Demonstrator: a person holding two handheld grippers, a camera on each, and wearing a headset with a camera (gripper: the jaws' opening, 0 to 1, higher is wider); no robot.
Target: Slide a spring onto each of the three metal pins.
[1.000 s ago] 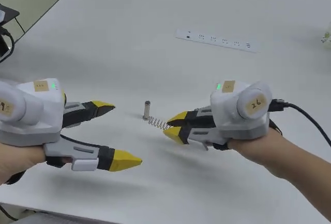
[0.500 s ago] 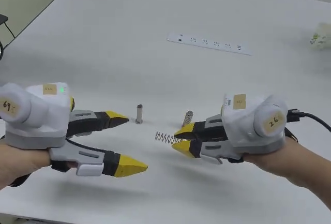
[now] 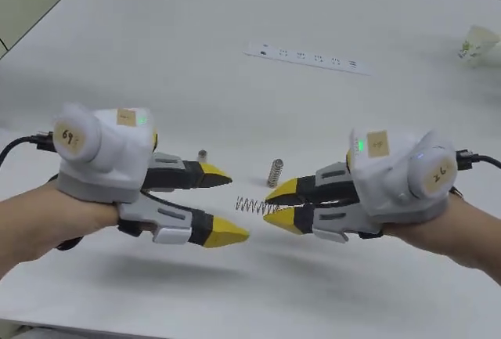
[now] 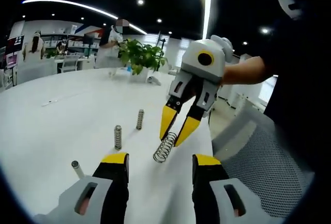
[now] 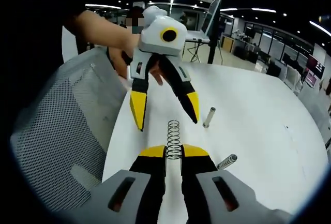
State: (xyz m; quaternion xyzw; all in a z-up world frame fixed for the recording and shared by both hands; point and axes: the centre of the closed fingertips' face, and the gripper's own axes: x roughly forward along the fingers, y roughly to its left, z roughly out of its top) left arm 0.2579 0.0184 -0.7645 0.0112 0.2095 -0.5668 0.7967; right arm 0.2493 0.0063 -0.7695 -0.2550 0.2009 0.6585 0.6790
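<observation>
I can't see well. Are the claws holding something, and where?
The right gripper pinches a spring by one end. The left gripper is open, holding nothing.

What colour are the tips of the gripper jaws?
Yellow, clearest in the head view on the right gripper.

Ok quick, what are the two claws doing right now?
Left gripper: open, holding nothing.
Right gripper: closed on the spring.
</observation>
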